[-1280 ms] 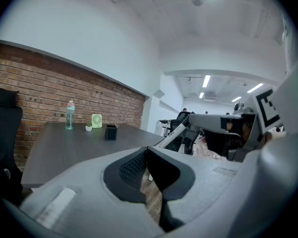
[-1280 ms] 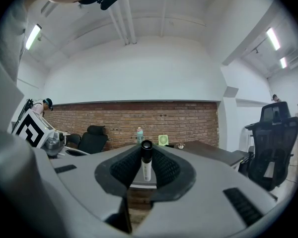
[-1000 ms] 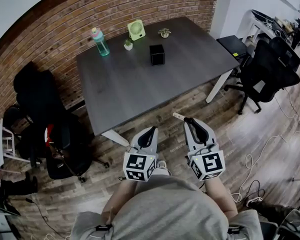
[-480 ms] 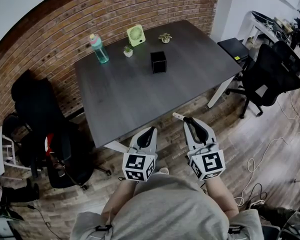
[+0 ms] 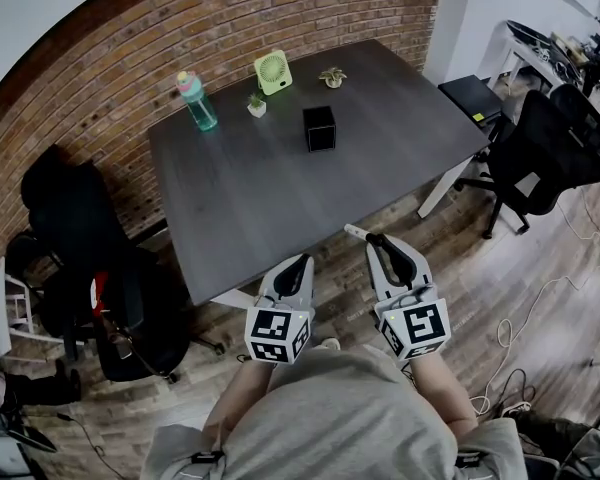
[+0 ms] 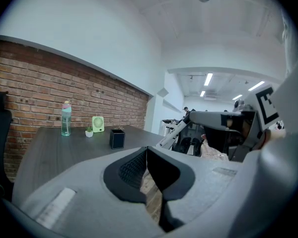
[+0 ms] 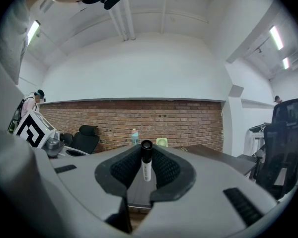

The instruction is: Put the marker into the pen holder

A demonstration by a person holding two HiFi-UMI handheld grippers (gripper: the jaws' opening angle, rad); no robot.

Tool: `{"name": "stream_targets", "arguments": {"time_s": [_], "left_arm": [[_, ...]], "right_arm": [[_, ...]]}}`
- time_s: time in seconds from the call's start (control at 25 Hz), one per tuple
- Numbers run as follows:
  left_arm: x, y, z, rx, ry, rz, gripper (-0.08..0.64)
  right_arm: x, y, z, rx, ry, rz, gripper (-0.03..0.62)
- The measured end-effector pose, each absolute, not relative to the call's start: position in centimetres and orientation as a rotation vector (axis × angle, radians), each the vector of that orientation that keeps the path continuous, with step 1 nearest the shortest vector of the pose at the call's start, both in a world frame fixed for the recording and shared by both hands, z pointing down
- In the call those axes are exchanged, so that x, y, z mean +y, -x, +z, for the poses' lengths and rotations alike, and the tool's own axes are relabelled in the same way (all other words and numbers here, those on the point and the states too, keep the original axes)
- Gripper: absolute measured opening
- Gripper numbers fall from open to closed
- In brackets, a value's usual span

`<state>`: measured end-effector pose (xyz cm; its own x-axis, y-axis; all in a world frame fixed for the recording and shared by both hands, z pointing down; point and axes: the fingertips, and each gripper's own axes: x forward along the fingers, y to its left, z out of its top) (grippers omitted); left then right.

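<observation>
The black square pen holder (image 5: 319,128) stands on the far half of the dark grey table (image 5: 270,203); in the left gripper view the pen holder (image 6: 117,138) is small and far ahead. My right gripper (image 5: 376,241) is held in front of the table's near edge, shut on a white marker (image 5: 357,233) with a black cap. In the right gripper view the marker (image 7: 146,166) stands upright between the pads. My left gripper (image 5: 300,264) is beside it, jaws shut with nothing between them, and its tips (image 6: 147,150) meet.
A teal bottle (image 5: 198,100), a green fan (image 5: 272,71) and two small potted plants (image 5: 257,104) stand along the table's far edge by the brick wall. Black office chairs are at the left (image 5: 100,298) and right (image 5: 540,158). Cables lie on the wooden floor.
The view has shifted slightly, so the table and the things on it sit a little lower and to the right in frame. Both grippers keep their pose and grip.
</observation>
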<state>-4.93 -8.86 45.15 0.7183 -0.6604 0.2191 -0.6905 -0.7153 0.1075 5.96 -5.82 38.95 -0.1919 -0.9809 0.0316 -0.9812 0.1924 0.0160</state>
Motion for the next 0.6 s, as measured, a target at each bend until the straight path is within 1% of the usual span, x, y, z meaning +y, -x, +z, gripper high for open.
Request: {"name": "stream_targets", "arguments": {"time_s": [0.6], "left_arm": [[-11.0, 4.2, 45.8, -1.101, -2.71, 0.25, 0.017]], "right_arm": [[-8.1, -7.1, 39.2, -2.402, -1.972, 0.03, 0.067]]}}
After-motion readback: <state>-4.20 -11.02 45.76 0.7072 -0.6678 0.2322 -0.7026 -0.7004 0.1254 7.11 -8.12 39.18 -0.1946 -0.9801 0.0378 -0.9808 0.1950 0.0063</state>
